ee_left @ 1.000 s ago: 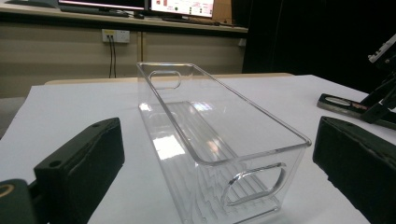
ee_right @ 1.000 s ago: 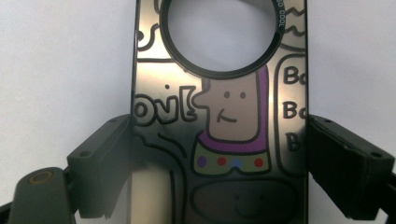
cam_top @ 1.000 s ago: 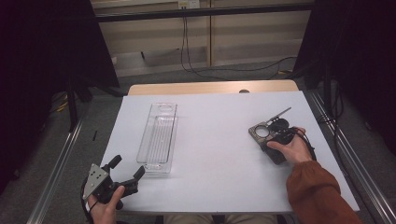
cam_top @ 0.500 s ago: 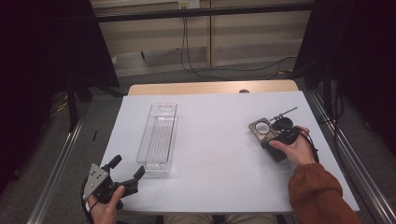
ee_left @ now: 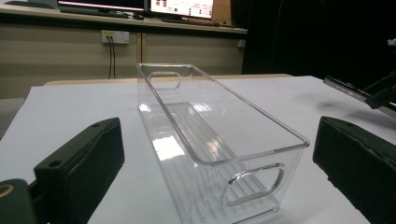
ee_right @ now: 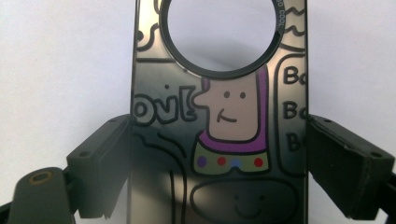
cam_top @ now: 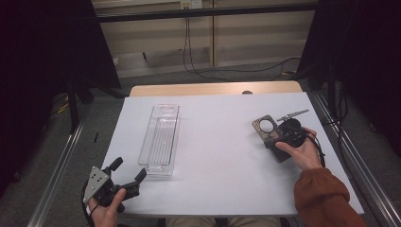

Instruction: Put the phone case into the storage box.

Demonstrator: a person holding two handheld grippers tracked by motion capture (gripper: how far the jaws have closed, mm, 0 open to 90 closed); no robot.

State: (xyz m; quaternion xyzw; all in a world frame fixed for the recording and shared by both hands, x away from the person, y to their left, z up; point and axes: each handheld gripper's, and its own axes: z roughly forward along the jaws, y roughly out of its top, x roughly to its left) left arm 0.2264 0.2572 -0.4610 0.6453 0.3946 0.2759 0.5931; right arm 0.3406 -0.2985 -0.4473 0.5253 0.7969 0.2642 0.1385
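The right gripper is squeezing a flat dark card between its two black jaws. One jaw is pressing on each long edge of the card. The card is shiny and has cartoon drawings on it: a smiling face with a purple outline, a row of colored dots, and some letters. Near its far end the card has a big round hole, and the white table is showing through it.

In the high view, the right gripper is sitting at the right side of the white table. The card is lying low over the table and sticking out from the gripper toward the middle. The person's right hand is holding the gripper, and an orange sleeve is covering the arm.

The left gripper is holding nothing. Its jaws are standing wide apart at the near left corner of the table.

A clear plastic tray is sitting just in front of those open jaws. It is long and empty, with a handle hole at each end. In the high view, the tray is lying on the left part of the table, well apart from the card.
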